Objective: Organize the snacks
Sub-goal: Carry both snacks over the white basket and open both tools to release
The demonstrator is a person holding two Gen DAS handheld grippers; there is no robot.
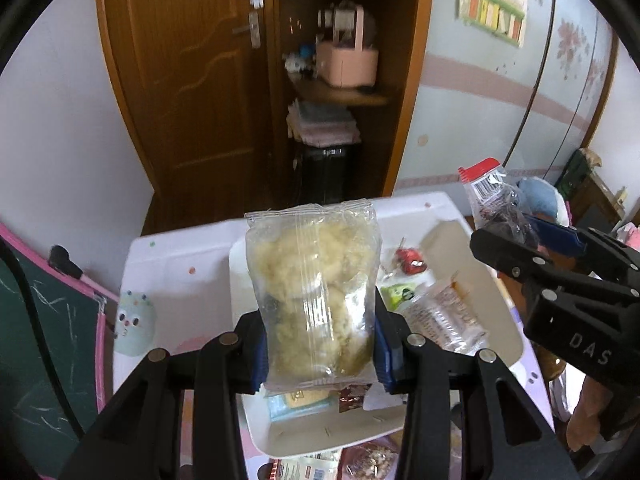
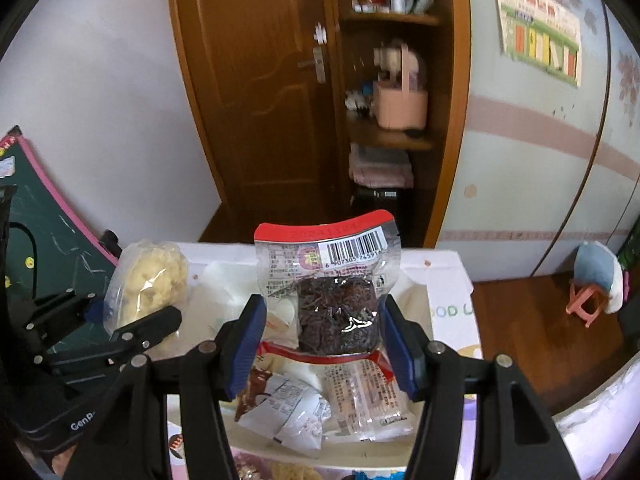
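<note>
Left gripper (image 1: 320, 340) jaws clamp yellow snack bag (image 1: 314, 280); right gripper (image 2: 324, 344) jaws flank dark snack packet (image 2: 332, 300), grip unclear.

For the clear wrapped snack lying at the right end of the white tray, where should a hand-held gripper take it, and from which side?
Take the clear wrapped snack across its narrow width near the middle, coming down from above. It lies flat and elongated in the white tray, so the long edges offer the shortest span for the fingers. The crimped ends are thin and would likely slip. The tray wall close beside it makes a sideways approach awkward.

I see a home bedroom: brown panelled wooden door (image 2: 256, 92), corner shelves of folded towels (image 2: 380, 168), green pink-framed chalkboard (image 1: 48, 320).
</note>
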